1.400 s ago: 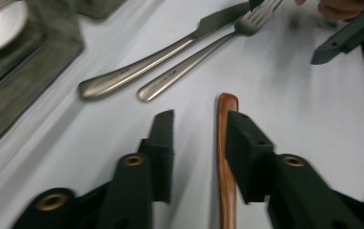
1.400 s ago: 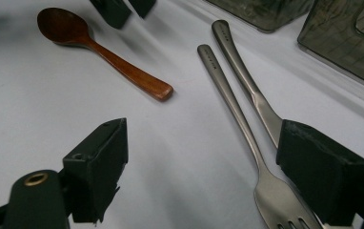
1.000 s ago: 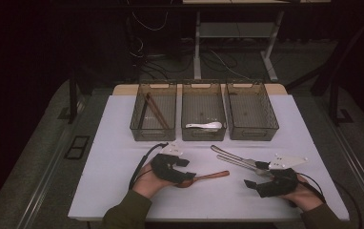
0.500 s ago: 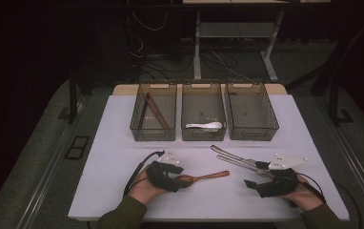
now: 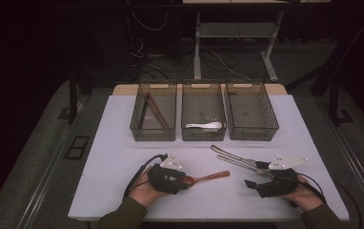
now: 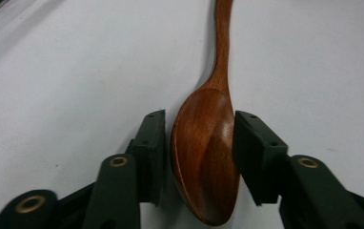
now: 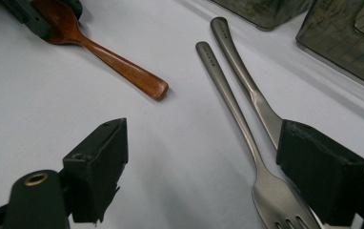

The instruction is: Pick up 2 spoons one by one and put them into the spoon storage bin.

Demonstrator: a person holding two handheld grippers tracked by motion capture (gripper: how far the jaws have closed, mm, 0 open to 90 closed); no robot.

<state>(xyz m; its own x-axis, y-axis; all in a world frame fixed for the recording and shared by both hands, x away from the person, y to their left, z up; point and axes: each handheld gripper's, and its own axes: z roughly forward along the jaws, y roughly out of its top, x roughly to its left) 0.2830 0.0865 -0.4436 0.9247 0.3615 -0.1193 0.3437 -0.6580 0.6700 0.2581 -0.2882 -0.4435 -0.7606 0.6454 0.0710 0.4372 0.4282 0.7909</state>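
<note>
Left tool (image 5: 182, 180) sits lower left of centre in the high view, jaws either side of the wooden spoon (image 5: 207, 177) bowl. They have just been closing. In the left gripper view (image 6: 199, 157) the right pad (image 6: 258, 152) touches the bowl edge of the spoon (image 6: 206, 157); the left pad (image 6: 150, 152) is just beside it, contact there I can't tell. The spoon lies flat on the surface (image 5: 113, 157), handle running right toward frame centre.

Right tool (image 5: 261, 179) is at lower right in the high view, jaws wide apart, gripping nothing. In the right gripper view (image 7: 218, 167) two metal forks (image 7: 237, 105) lie side by side on the surface, heads by the right-hand jaw, handles running up the frame. The spoon handle (image 7: 123, 67) is at upper left, apart from the forks.

Room to move: bare surface left of the left tool and between the two tools. The front edge runs close under both hands; side edges are well apart from the tools.

Three clear bins in a row at the far side: left bin (image 5: 154, 131) holds brown chopsticks (image 5: 155, 110), middle bin (image 5: 204, 133) a white spoon (image 5: 204, 126), right bin (image 5: 251, 131) nothing that I can make out.

Surface is white. The room beyond is dark, with desk legs (image 5: 198, 57) and cables (image 5: 146, 47) on the floor.
</note>
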